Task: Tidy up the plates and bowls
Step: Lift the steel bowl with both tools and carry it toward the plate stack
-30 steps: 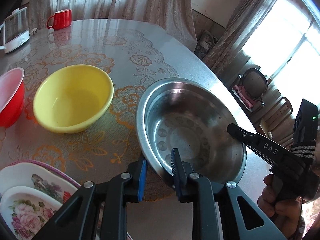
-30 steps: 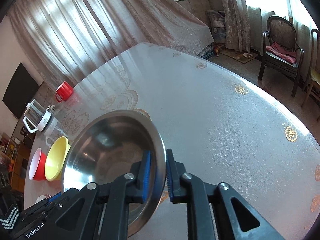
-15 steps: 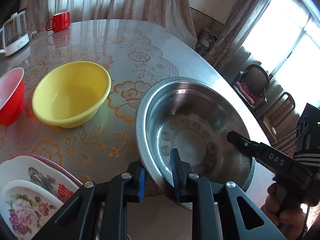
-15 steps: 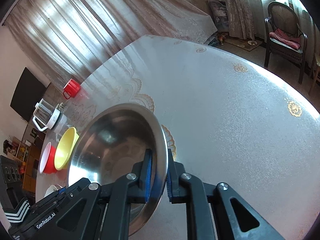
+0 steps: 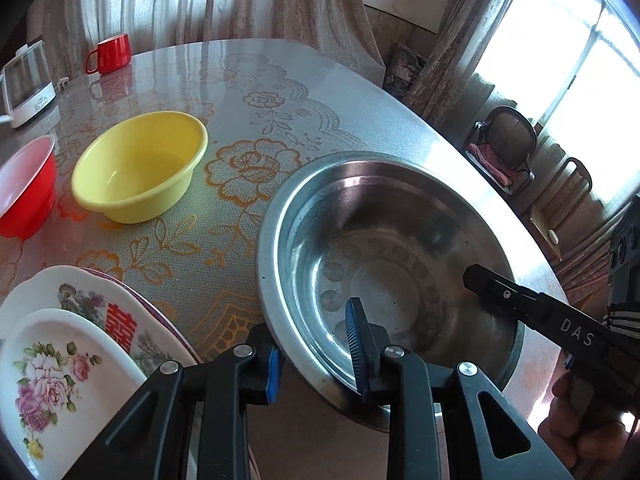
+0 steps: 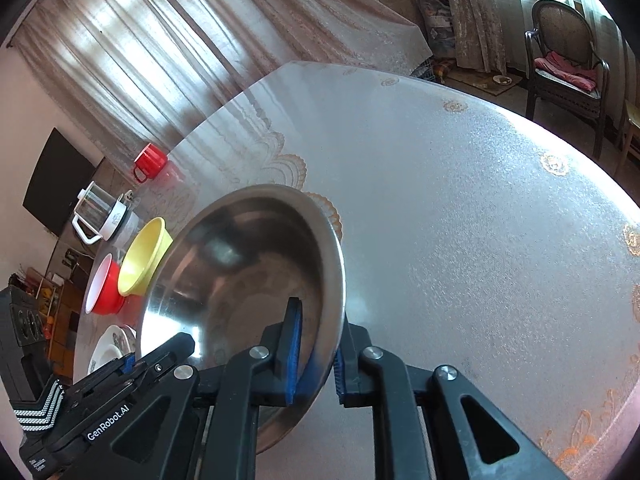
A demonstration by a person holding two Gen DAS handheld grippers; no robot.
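Note:
A wide steel basin sits at the near right of the table. My left gripper straddles its near-left rim, one pad outside and one inside. Its jaws are opening, and the inner pad stands off the wall. My right gripper is shut on the basin's opposite rim. In the left wrist view the right gripper reaches in from the right, held by a hand. The left gripper shows at the lower left of the right wrist view. A yellow bowl and a red bowl stand side by side to the left.
Stacked flowered plates lie at the near left, close to my left gripper. A red mug and a glass kettle stand at the table's far edge. A chair stands beyond the right edge of the lace-patterned table.
Both grippers and the basin have shifted toward the near edge, away from the yellow bowl. The left gripper's jaws have widened around the rim. The right gripper keeps its grip.

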